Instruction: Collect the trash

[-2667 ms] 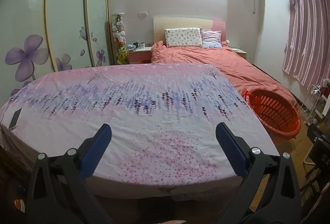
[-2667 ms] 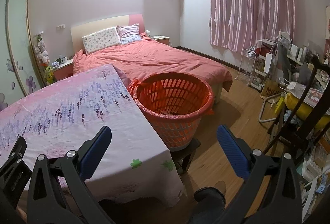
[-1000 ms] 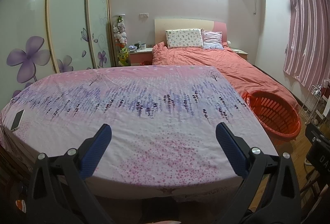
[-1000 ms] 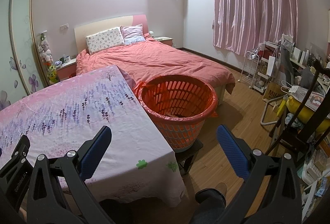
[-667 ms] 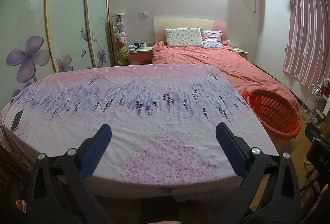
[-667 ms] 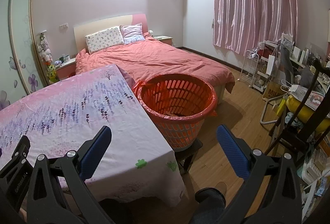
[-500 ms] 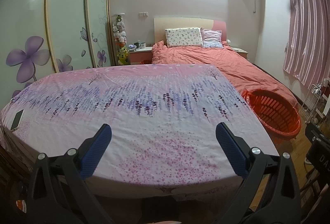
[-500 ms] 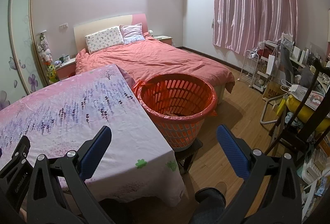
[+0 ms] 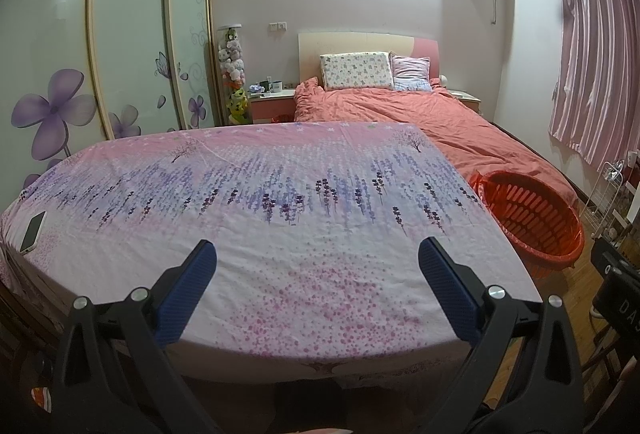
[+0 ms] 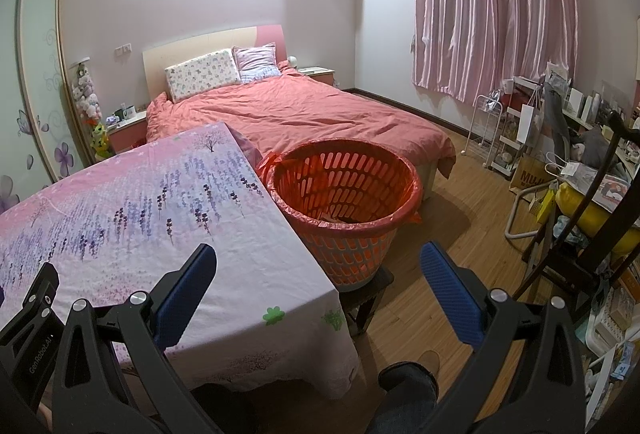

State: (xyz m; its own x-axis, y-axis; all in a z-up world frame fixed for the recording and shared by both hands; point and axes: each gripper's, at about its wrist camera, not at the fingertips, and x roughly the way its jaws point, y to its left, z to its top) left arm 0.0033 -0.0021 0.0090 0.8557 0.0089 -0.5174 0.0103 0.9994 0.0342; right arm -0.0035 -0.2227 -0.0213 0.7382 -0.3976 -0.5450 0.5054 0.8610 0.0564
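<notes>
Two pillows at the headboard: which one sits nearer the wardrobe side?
The white pillow with the small multicolour print. It lies on the side toward the sliding wardrobe doors; the smaller pink-striped pillow sits beside it, toward the curtain.

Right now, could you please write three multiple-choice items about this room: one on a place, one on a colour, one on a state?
1. Where does the phone lie on the flowered table cloth?
A. near its left edge
B. in its middle
C. beside the basket

2. What colour is the basket?
A. blue
B. orange-red
C. white

3. How are the left gripper and right gripper?
A. both shut
B. one shut on a cup
C. both open, holding nothing

Answers: 1 A, the phone sits at the cloth's far left; 2 B, its slotted wall is orange-red; 3 C, blue fingers stand wide apart with nothing between.
</notes>
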